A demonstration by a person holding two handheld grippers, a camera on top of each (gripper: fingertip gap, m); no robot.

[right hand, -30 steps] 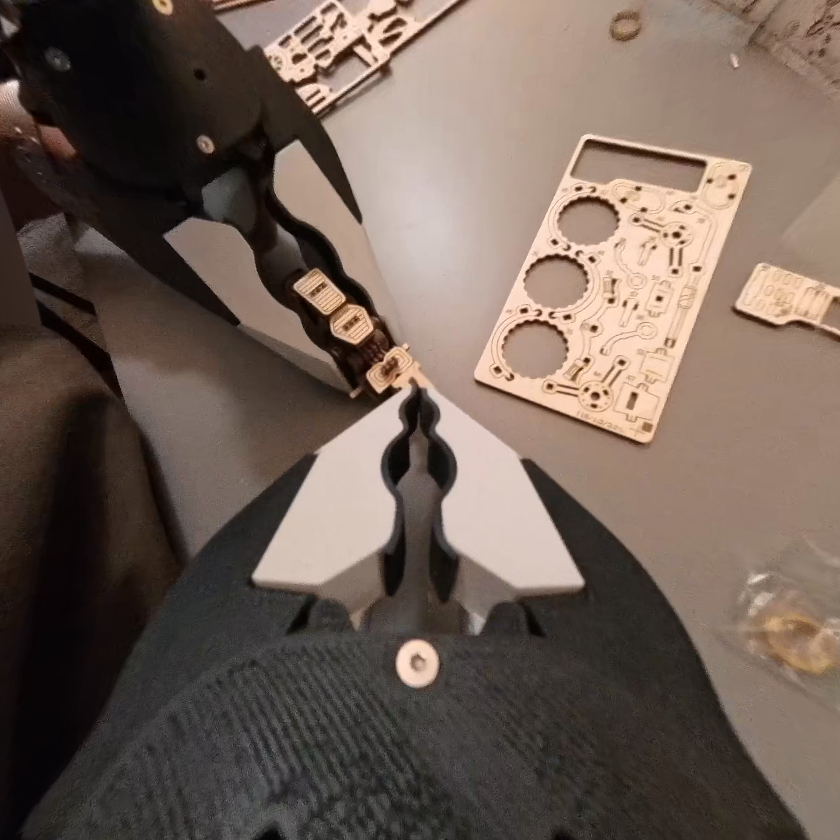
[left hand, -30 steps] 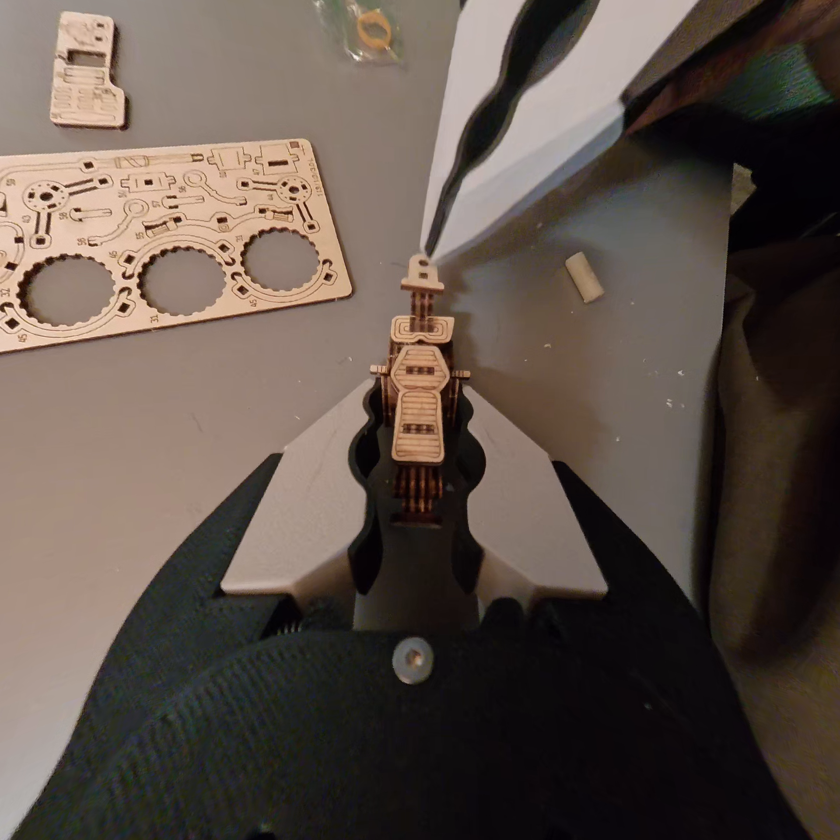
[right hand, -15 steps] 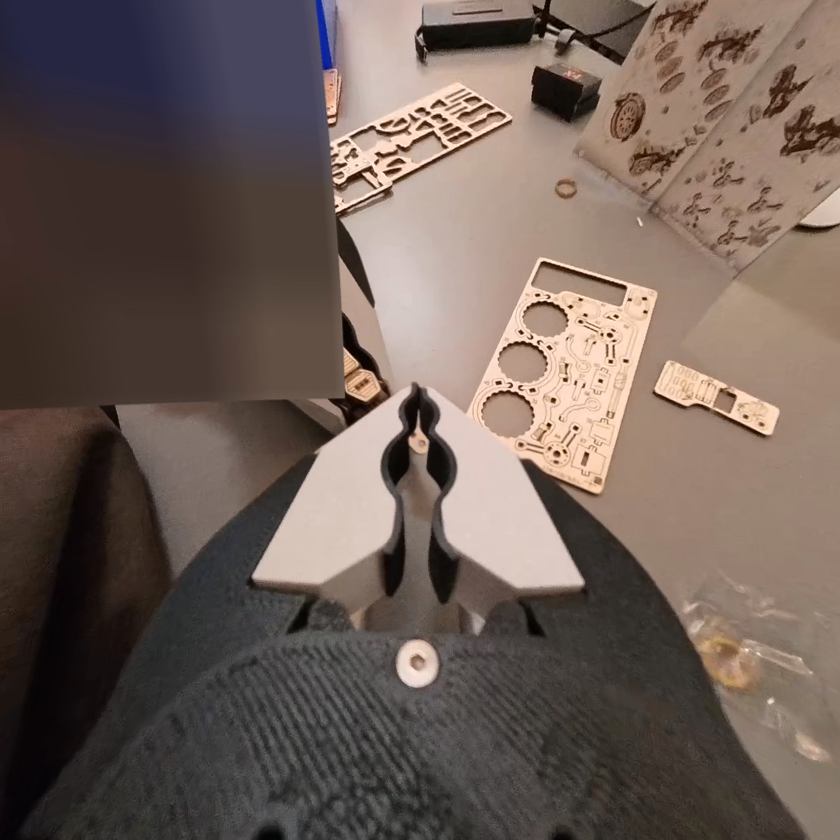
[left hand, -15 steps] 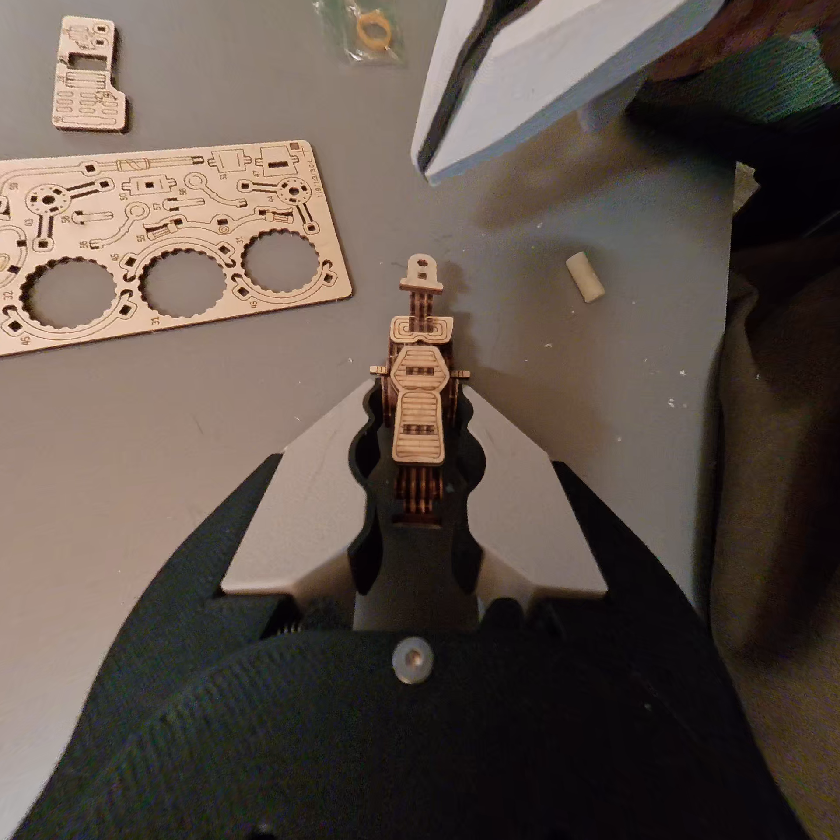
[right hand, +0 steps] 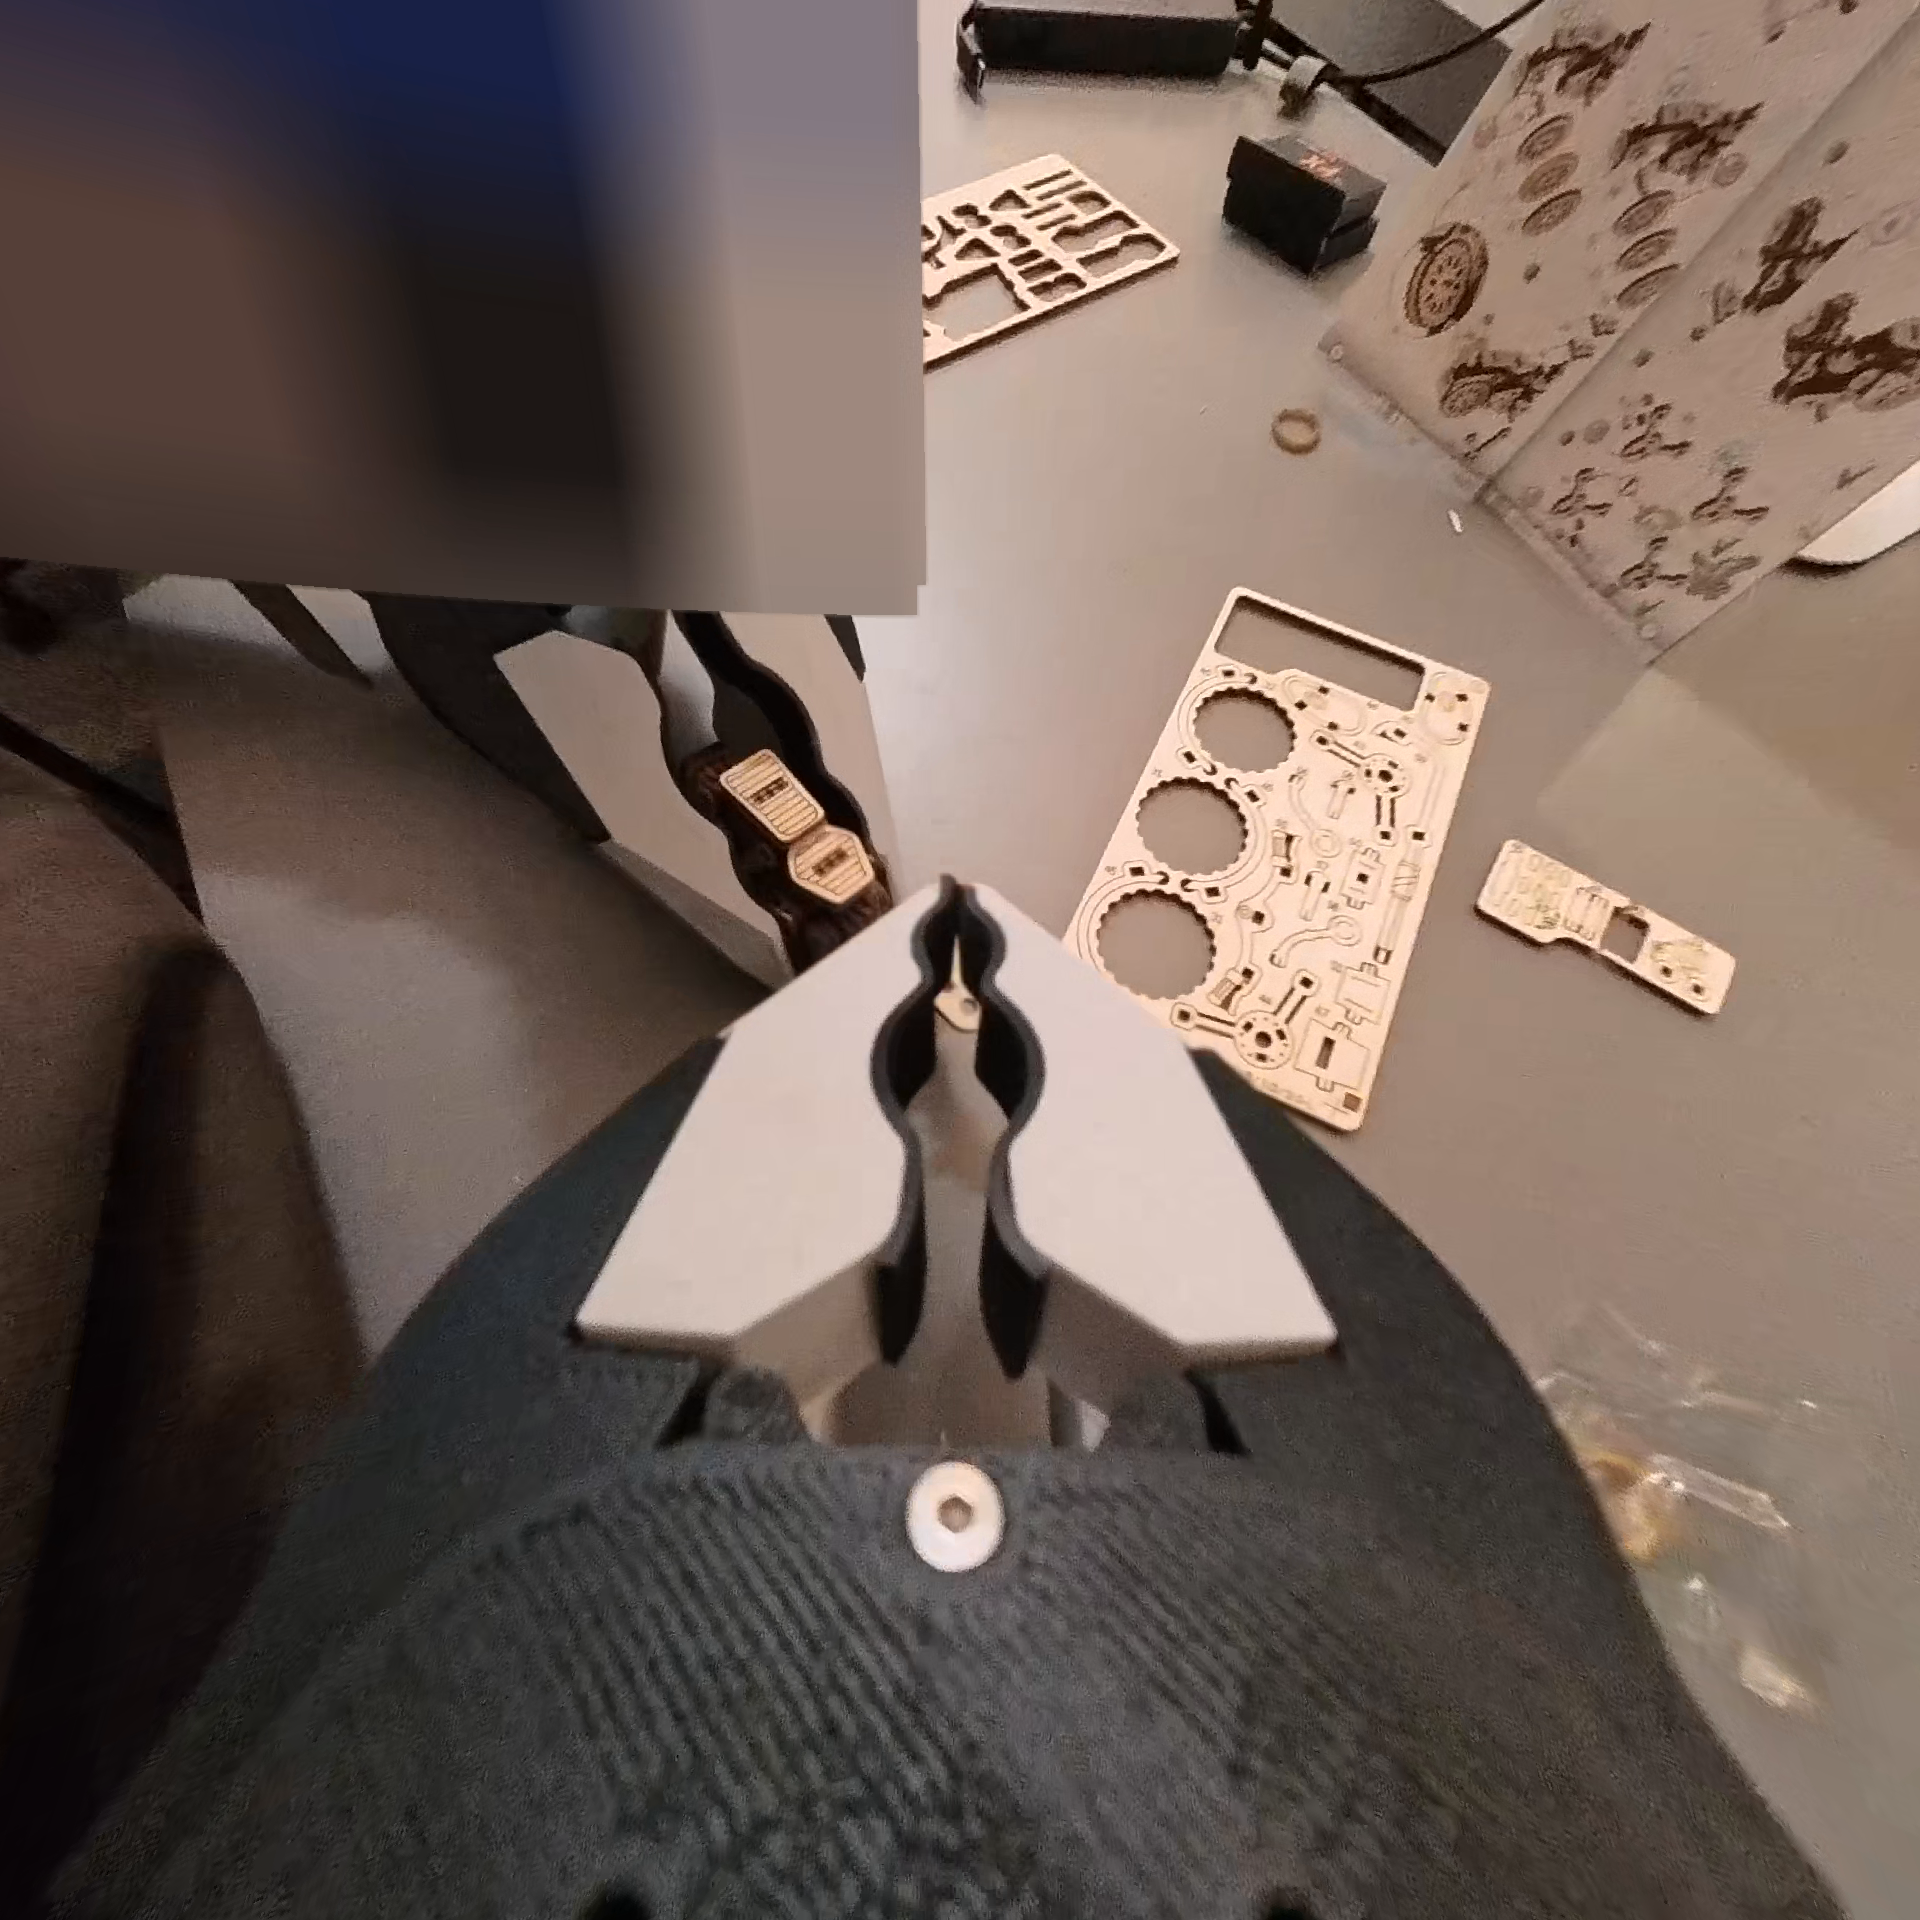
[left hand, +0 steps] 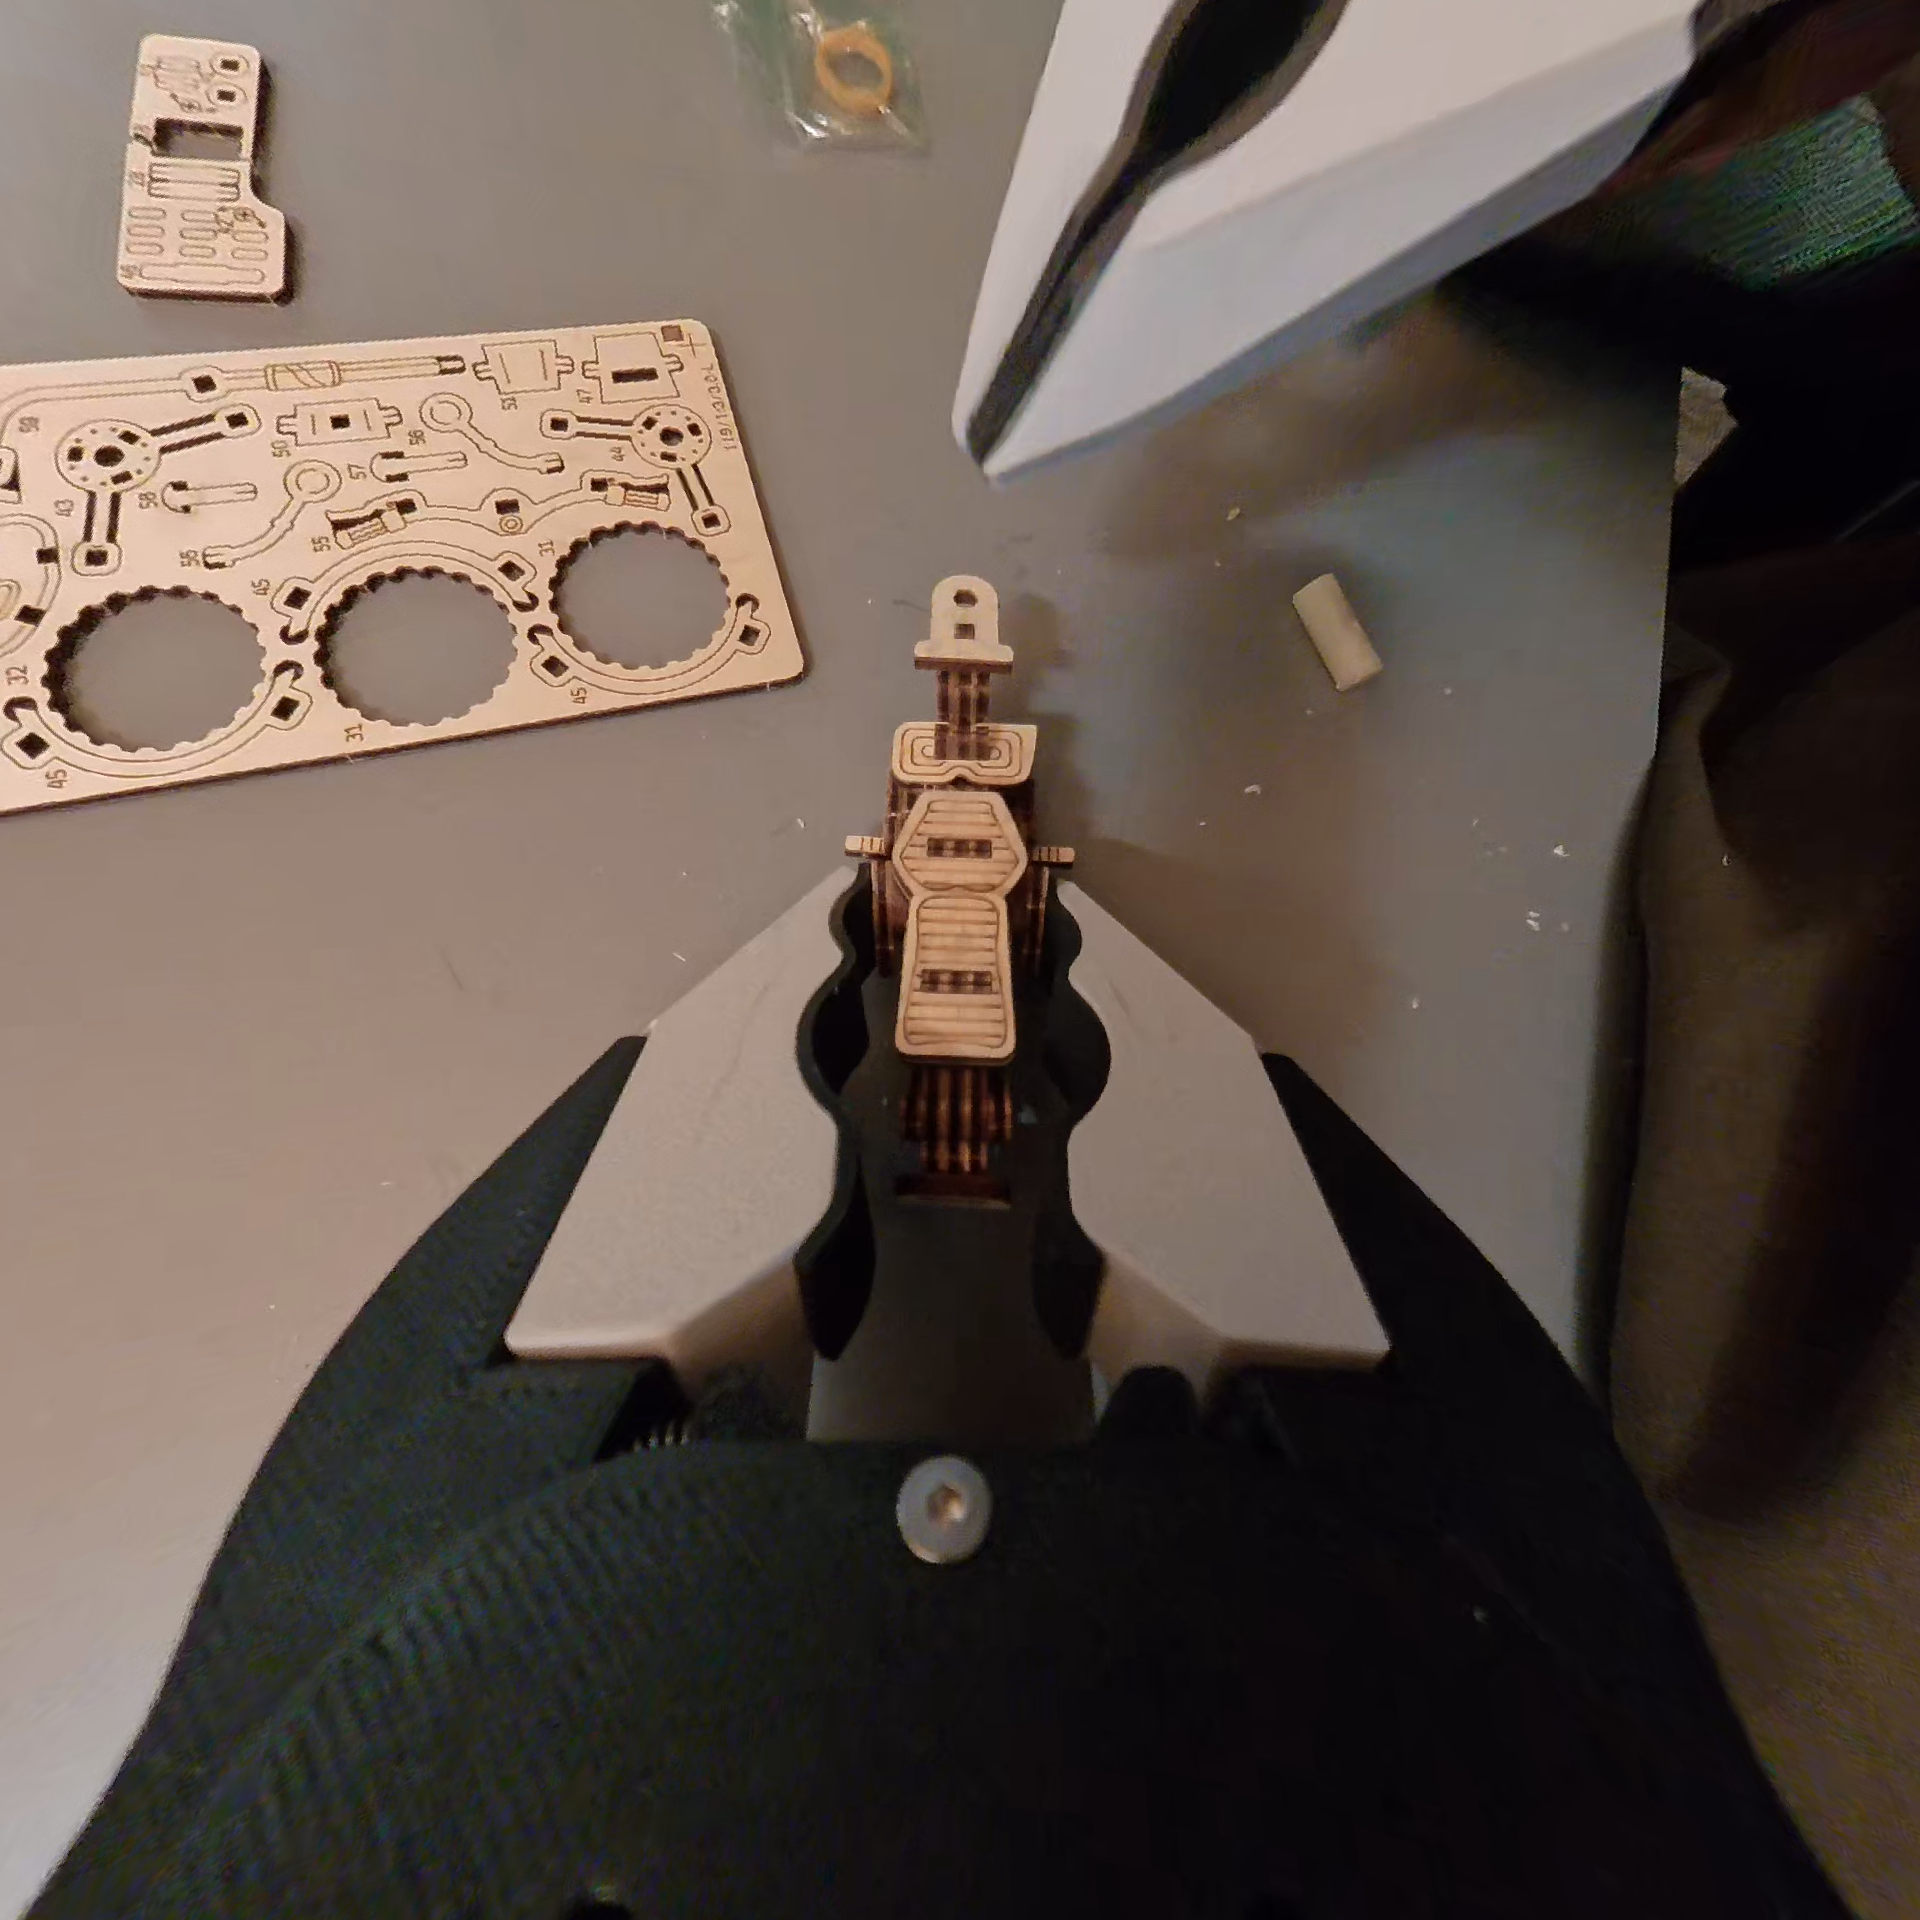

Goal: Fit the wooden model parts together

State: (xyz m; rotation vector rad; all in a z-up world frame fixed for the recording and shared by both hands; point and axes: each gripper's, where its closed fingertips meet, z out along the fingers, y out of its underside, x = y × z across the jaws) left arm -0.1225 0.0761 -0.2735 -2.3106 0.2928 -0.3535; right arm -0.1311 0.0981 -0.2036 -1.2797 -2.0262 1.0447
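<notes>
Left gripper [left hand: 951,914] clamps the wooden model [left hand: 961,883], tab end outward for mating. Right gripper [right hand: 954,914] hangs above, jaws nearly together, apparently empty.

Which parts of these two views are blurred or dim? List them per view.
Left wrist view: dim, warm light; the right gripper at top is motion-smeared, while the wooden model stays sharp. Right wrist view: brighter; a masking patch fills the upper left, and the plastic bag at right is smeared.

Small engraved part numbers dot my parts sheet [left hand: 395,540]; faint marks on the offcut [left hand: 203,177], illegible.
</notes>
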